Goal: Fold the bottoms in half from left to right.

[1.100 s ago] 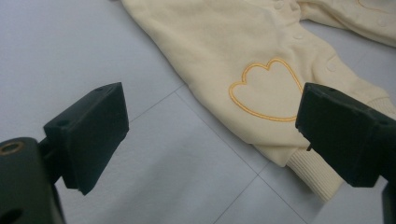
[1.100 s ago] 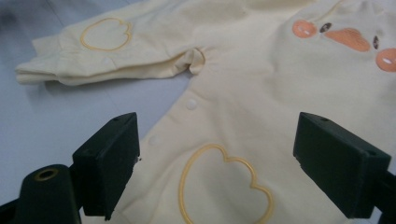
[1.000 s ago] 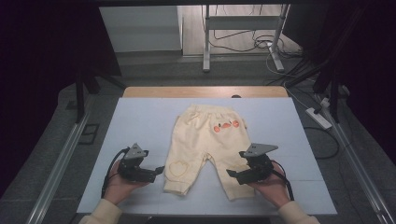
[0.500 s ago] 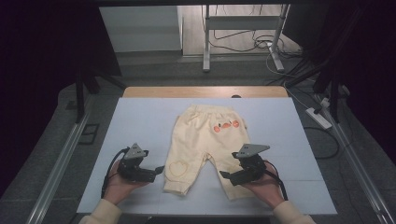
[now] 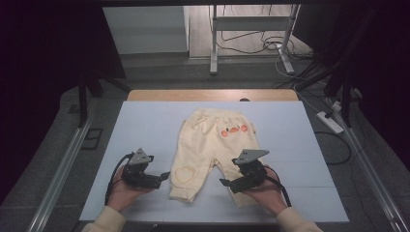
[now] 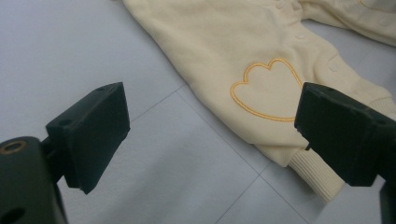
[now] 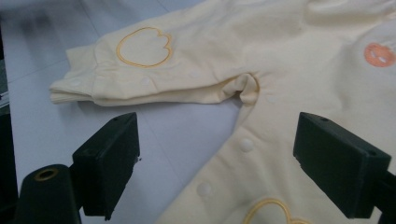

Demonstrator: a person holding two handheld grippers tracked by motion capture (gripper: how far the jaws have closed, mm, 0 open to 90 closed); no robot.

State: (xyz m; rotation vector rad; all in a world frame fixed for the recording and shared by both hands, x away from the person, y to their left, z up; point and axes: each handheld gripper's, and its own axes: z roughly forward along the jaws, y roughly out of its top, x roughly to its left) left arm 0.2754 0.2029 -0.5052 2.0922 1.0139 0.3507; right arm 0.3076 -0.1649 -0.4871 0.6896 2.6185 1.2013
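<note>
A pair of pale yellow baby pants lies flat on the light table, waist at the far end and an orange print near the waist. My left gripper rests just left of the left leg's cuff, open, pointing at it. In the left gripper view the left gripper frames the heart outline and ribbed cuff. My right gripper hovers open over the right leg, hiding its lower part. In the right gripper view the right gripper spans the inseam snaps near the crotch.
The table's wooden far edge lies beyond the pants. A power strip and cables lie on the floor at right. Metal rails run along both sides of the table. Bare table surface surrounds the pants.
My right gripper has slid left, farther over the right leg toward the crotch. The left gripper and the pants have stayed put.
</note>
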